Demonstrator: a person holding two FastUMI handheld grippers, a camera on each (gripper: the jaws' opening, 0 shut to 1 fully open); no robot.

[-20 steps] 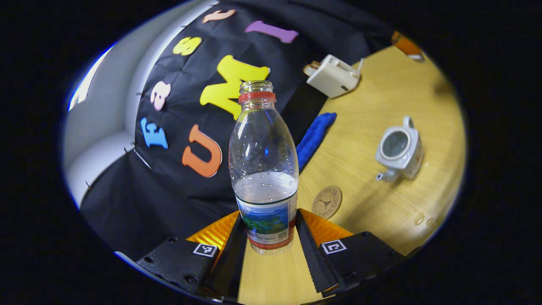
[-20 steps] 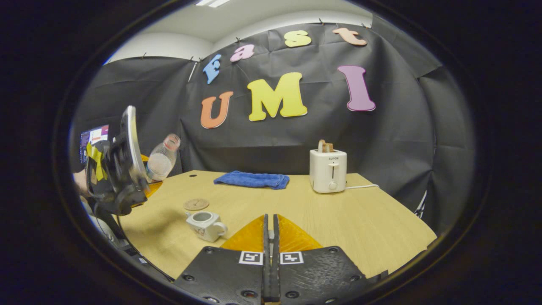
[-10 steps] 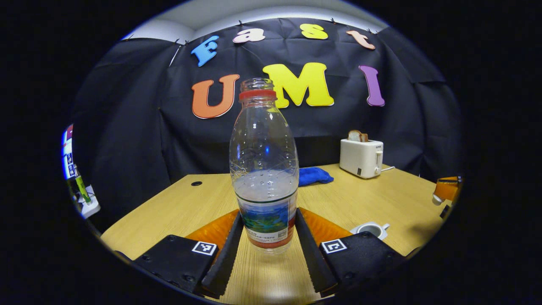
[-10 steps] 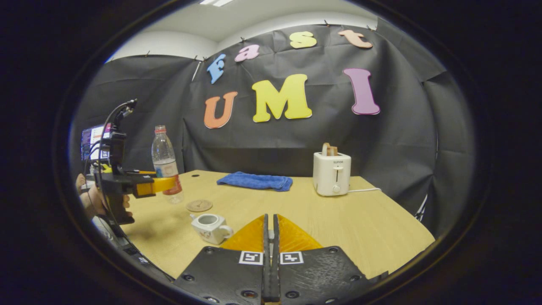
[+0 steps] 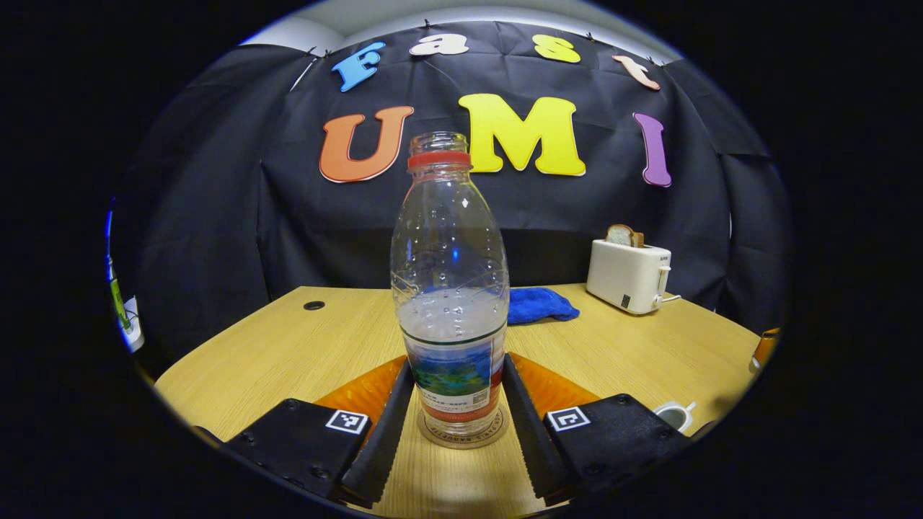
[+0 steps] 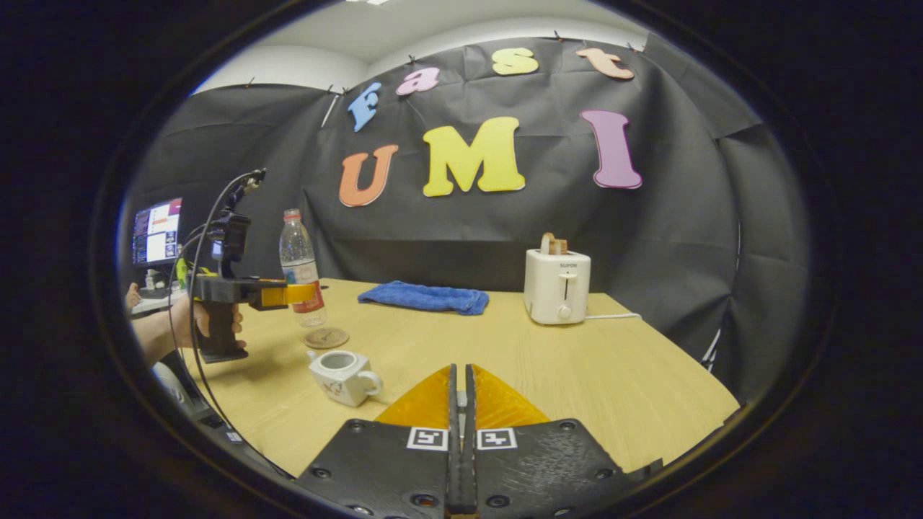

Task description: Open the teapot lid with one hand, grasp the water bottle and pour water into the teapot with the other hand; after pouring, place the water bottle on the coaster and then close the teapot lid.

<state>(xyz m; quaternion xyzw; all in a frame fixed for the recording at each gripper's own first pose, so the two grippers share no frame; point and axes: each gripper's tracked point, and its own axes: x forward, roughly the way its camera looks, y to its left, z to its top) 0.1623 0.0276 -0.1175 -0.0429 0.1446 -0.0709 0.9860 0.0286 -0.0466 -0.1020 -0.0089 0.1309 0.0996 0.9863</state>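
The left gripper (image 5: 454,432) gripped the upright water bottle (image 5: 448,288), part full, over the coaster (image 6: 326,337); the lidless teapot (image 6: 340,375) sat nearby; the right gripper (image 6: 460,432) was closed

The gripper (image 5: 456,432) clamps an upright, uncapped bottle (image 5: 448,288) over the coaster (image 5: 461,438) on the table (image 5: 288,353); open teapot (image 5: 674,416) lower right.

toaster (image 6: 557,287) — brand word "SUPOR", bottle label unreadable
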